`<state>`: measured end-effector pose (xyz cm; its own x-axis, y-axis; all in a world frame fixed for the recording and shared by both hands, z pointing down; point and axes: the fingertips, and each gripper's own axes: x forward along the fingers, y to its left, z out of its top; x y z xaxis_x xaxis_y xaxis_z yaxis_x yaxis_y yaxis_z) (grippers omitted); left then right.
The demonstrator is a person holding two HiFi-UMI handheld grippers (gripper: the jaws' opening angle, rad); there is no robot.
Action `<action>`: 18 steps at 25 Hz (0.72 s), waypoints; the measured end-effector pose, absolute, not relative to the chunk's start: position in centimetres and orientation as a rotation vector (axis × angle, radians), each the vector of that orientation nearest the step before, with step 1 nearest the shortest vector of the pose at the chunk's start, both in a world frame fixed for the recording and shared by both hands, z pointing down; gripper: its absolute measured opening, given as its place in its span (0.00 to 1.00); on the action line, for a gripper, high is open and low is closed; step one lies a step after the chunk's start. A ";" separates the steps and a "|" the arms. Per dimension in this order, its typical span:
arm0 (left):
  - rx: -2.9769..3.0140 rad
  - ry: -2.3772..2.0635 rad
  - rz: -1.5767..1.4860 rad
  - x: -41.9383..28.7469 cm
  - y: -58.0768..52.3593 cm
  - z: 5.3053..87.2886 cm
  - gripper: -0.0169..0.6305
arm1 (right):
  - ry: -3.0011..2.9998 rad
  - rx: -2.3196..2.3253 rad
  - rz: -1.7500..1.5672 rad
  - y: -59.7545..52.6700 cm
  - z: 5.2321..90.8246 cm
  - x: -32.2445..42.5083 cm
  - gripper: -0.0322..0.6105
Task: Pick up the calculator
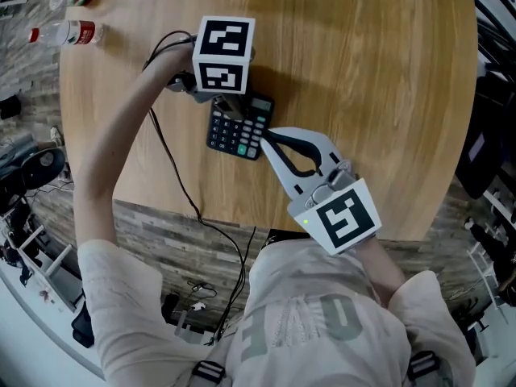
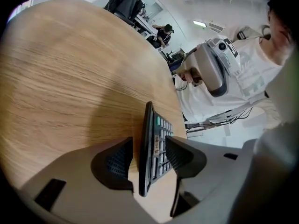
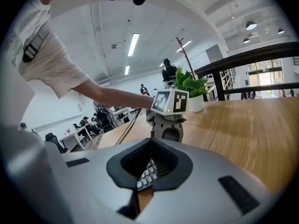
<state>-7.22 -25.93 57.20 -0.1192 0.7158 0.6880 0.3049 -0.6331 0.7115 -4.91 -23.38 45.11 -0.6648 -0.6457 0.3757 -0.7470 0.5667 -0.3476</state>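
Toward the wooden tabletop's (image 1: 363, 71) near edge lies the calculator (image 1: 238, 131), its far end between the spread left tongs (image 2: 148, 160), while the right tongs (image 1: 270, 135), pressed together and empty, point at its side.

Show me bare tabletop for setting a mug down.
Bare: the table right of the calculator out to its rim, and the strip beyond it. Crowded: around the calculator, with left claw and right claw; bottle at far-left edge.
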 end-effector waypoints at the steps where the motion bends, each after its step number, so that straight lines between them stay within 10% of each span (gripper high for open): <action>1: 1.824 1.135 1.812 -7.3 -25.9 57.2 0.37 | -2.594 1.161 0.726 -23.3 45.3 -5.1 0.08; 18: 1.710 1.184 1.868 -8.0 -24.7 57.6 0.23 | -2.578 1.157 0.723 -23.0 45.6 -5.7 0.08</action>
<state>-7.97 -24.66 57.57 -0.2148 0.7290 0.6500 0.2767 -0.5928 0.7563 -5.67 -22.97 45.59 -0.6642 -0.6370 0.3913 -0.7475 0.5682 -0.3441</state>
